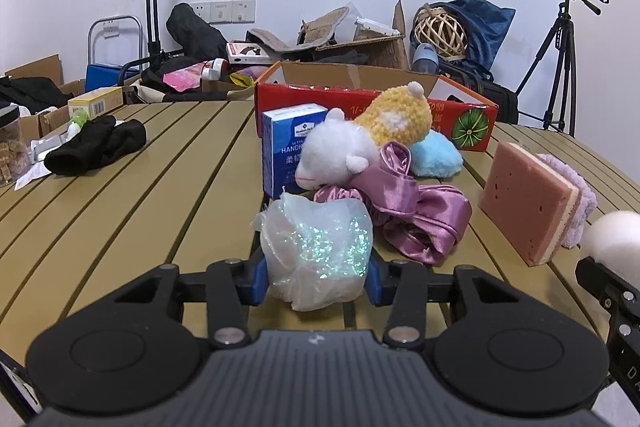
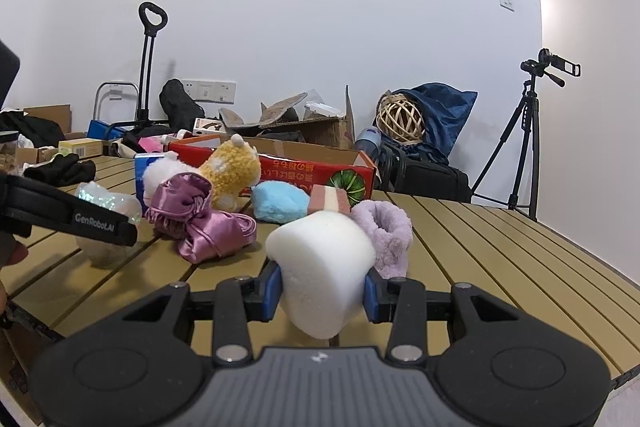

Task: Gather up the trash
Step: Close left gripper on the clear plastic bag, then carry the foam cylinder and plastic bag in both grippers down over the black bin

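The crumpled iridescent wrapper (image 1: 320, 251) sits on the table (image 1: 160, 187) between the blue pads of the left tool (image 1: 316, 281), which press its sides. The right tool (image 2: 322, 291) is clamped on a white foam lump (image 2: 320, 267). Both pieces look gripped, so the pickup step seems done. Next comes lifting them clear and carrying them, probably to the red box (image 1: 460, 111) behind. Soft toys and pink satin cloth (image 1: 412, 211) crowd the path; open slats lie to the left.

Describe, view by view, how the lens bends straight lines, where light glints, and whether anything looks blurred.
Left wrist view: the table slats fan and curve, dark corners vignette the frame, and the glittery plastic bag sparkles green. Right wrist view: the wall edge at right bows, the white foam block is evenly lit with soft shadow, and nothing looks motion-blurred.
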The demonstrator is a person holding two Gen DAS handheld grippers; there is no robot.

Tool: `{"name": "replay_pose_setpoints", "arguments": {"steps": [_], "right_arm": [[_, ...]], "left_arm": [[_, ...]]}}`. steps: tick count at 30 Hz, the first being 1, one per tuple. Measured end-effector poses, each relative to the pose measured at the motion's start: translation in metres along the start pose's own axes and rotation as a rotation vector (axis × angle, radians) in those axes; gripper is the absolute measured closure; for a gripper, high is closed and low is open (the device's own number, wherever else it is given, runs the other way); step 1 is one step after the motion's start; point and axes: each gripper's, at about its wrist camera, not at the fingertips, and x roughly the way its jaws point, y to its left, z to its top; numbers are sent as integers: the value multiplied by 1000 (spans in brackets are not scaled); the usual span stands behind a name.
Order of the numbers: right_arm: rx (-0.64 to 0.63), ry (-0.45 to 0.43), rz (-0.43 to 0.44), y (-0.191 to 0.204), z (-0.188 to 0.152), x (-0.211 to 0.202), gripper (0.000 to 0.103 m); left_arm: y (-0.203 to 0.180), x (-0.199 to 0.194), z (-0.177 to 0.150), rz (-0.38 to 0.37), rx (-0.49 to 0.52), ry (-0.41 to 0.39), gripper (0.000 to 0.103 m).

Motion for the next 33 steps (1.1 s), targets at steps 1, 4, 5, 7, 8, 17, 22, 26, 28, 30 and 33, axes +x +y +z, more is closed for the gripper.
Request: {"name": "replay_pose_setpoints", "arguments": {"steps": [1, 4, 5, 7, 8, 17, 22, 26, 28, 30, 33], "right_arm": [[-1, -1, 2, 0, 0, -1, 64], [-3, -6, 5, -1, -1, -5, 64], [-5, -8, 7, -1, -1, -7, 64], [-10, -11, 13, -1, -1, -10, 64], [-11, -12, 16, 0, -1, -12, 64], [0, -12, 74, -1, -1, -31, 64], [14, -15, 118, 0, 0, -47, 64], [15, -7, 148, 3, 0, -57, 64], [11, -7, 161, 5, 0, -62, 64], [6, -11, 178, 8, 0, -68, 64], [0, -19, 203, 13, 1, -77, 64]], "left_arm": [[0, -2, 0, 0, 1, -4, 58], [1, -7, 0, -3, 7, -12, 58], [1, -9, 0, -4, 11, -16, 58], [2, -14, -1, -7, 20, -23, 58], [2, -16, -1, -9, 25, -27, 58], [8, -43, -9, -23, 53, -49, 58], [13, -63, -15, -22, 60, -63, 58], [17, -80, -23, -13, 64, -72, 58], [18, -87, -28, -10, 64, -74, 58], [18, -95, -33, -6, 62, -72, 58], [20, -105, -36, -5, 58, -63, 58]]}}
